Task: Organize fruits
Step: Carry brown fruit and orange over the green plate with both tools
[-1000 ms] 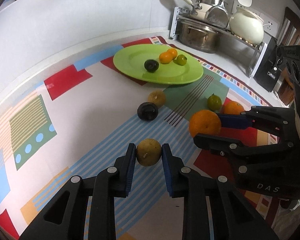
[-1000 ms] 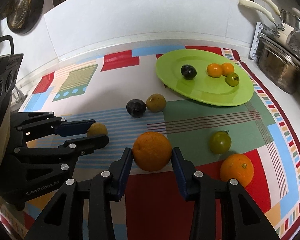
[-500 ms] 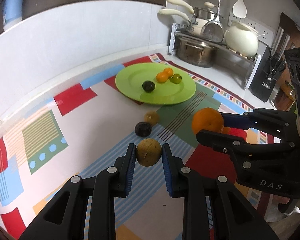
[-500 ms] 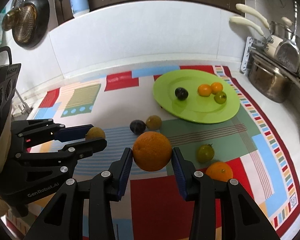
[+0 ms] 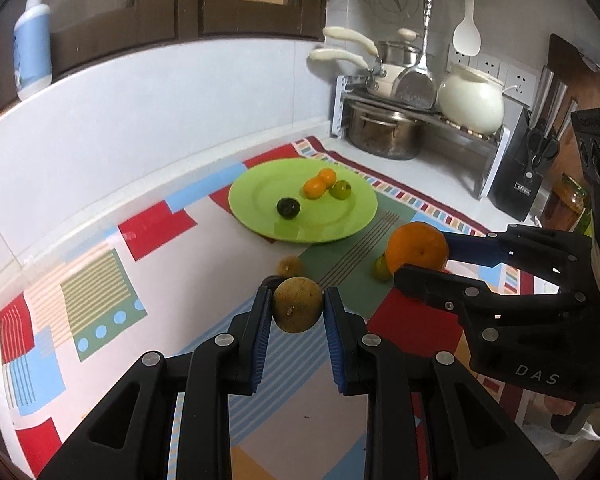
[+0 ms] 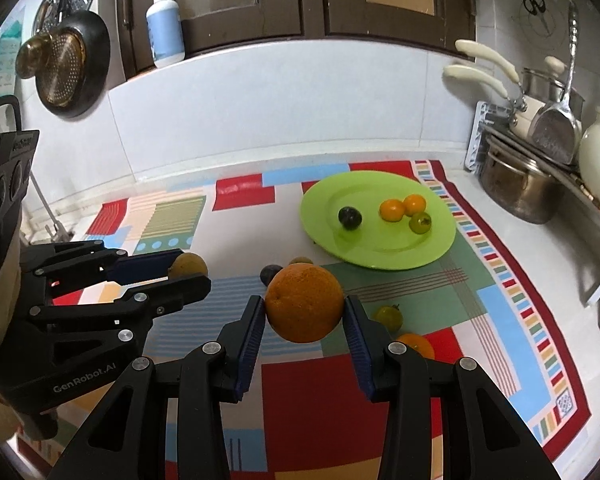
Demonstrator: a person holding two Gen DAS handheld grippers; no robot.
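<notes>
My left gripper [image 5: 297, 307] is shut on a yellow-brown fruit [image 5: 298, 305] and holds it above the patterned mat; it also shows in the right wrist view [image 6: 188, 267]. My right gripper [image 6: 305, 308] is shut on a large orange [image 6: 305, 302], held in the air, also in the left wrist view [image 5: 417, 247]. A green plate [image 6: 380, 254] at the back holds a dark plum [image 6: 349, 217], two small oranges [image 6: 393, 210] and a green fruit [image 6: 420, 222]. On the mat lie a dark plum [image 6: 270, 273], a brown fruit [image 5: 289, 266], a green fruit [image 6: 389, 317] and an orange [image 6: 416, 345].
A dish rack with a steel pot [image 5: 382, 132], pans and a white kettle [image 5: 471, 102] stands at the back right. A black knife block [image 5: 528, 168] stands right of it. The white tiled wall [image 6: 260, 120] runs behind the mat. A soap bottle [image 6: 165, 24] sits on the ledge.
Both grippers have risen off the mat with their fruits, the left with the yellow-brown fruit, the right with the large orange. The fruits on the mat and plate have not moved.
</notes>
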